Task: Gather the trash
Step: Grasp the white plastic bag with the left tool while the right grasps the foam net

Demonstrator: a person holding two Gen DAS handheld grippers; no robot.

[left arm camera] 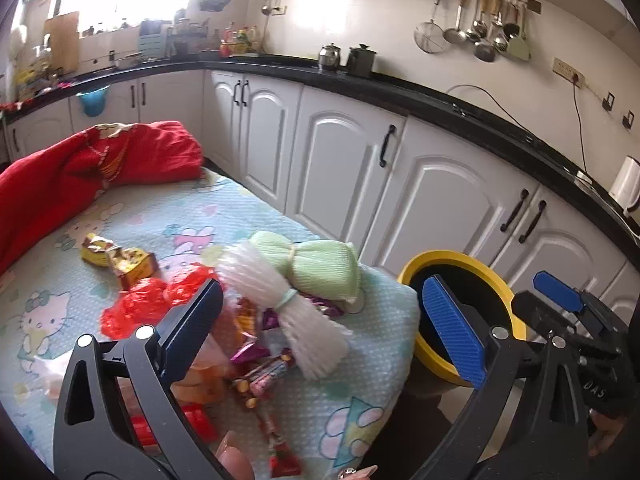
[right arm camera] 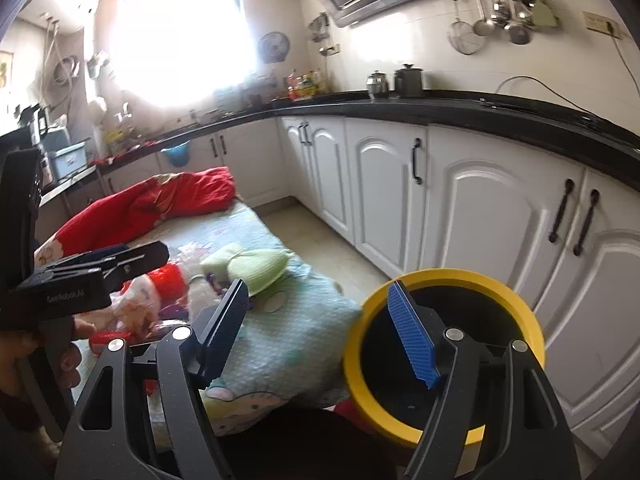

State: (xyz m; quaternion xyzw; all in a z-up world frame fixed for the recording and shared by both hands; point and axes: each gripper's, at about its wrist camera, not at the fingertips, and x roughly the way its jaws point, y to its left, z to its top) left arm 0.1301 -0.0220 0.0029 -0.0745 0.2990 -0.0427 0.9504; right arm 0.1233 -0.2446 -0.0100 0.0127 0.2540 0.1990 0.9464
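Observation:
A yellow-rimmed black bin [left arm camera: 496,276] [right arm camera: 480,280] stands off the right end of a low table under a Hello Kitty cloth [left arm camera: 160,216] [right arm camera: 288,320]. Trash lies on the cloth: a white foam net [left arm camera: 288,312], a green foam net [left arm camera: 320,268] [right arm camera: 256,264], a red net [left arm camera: 148,304], gold wrappers [left arm camera: 120,260] and candy wrappers [left arm camera: 260,372]. My left gripper [left arm camera: 324,332] is open and empty above the wrappers. My right gripper [right arm camera: 320,332] is open and empty, between the table end and the bin. It also shows at the right of the left wrist view [left arm camera: 560,296].
A red cloth bundle [left arm camera: 80,168] [right arm camera: 160,200] lies at the table's far end. White cabinets [left arm camera: 400,184] [right arm camera: 480,220] under a black counter [left arm camera: 400,92] run along the right. Floor [right arm camera: 320,240] lies between table and cabinets.

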